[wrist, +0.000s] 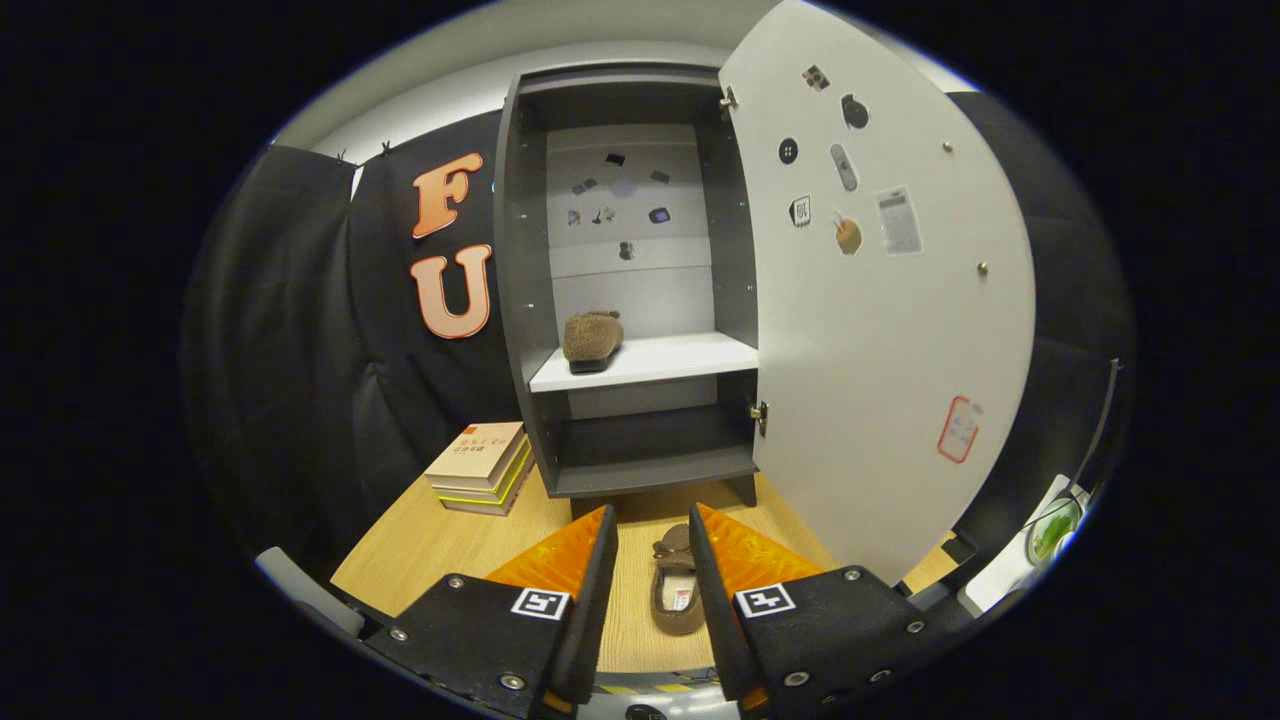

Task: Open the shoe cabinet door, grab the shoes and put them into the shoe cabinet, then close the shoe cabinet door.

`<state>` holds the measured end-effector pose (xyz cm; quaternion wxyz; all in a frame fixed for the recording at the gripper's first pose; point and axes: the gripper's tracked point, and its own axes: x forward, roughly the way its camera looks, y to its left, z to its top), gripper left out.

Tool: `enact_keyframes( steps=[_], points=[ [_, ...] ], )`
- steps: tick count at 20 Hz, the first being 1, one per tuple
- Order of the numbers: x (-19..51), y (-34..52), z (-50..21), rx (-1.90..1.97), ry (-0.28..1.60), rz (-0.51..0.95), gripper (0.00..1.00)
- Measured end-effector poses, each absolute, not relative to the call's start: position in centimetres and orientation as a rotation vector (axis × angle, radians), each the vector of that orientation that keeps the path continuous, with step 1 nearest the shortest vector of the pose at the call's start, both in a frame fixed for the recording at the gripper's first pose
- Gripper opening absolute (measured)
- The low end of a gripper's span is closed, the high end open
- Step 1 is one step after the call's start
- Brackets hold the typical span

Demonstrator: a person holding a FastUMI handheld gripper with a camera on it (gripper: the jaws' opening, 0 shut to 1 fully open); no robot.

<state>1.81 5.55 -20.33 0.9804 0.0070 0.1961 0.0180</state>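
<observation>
The shoe cabinet [520,300] stands ahead on the wooden table, its white door [890,330] swung wide open to the right. One brown fuzzy shoe [592,340] rests on the cabinet's white middle shelf [680,358], at its left side. A second brown shoe [676,592] lies on the table below me, seen through the gap between my fingers. My gripper [652,530] hovers above that shoe, open, with nothing between the fingers and not touching the shoe.
A stack of books [482,466] lies on the table left of the cabinet. The cabinet's dark bottom shelf [655,455] holds nothing. The open door blocks the space to the right. Cables and a round object [1052,528] sit at the far right.
</observation>
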Motion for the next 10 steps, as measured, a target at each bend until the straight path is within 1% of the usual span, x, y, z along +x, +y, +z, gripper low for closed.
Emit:
enact_keyframes(
  steps=[3,10],
  points=[
    [4.1,6.1,-25.1,0.012,0.461,0.061,0.5],
    [8.1,5.6,-36.6,0.051,0.623,0.084,0.5]
  ],
)
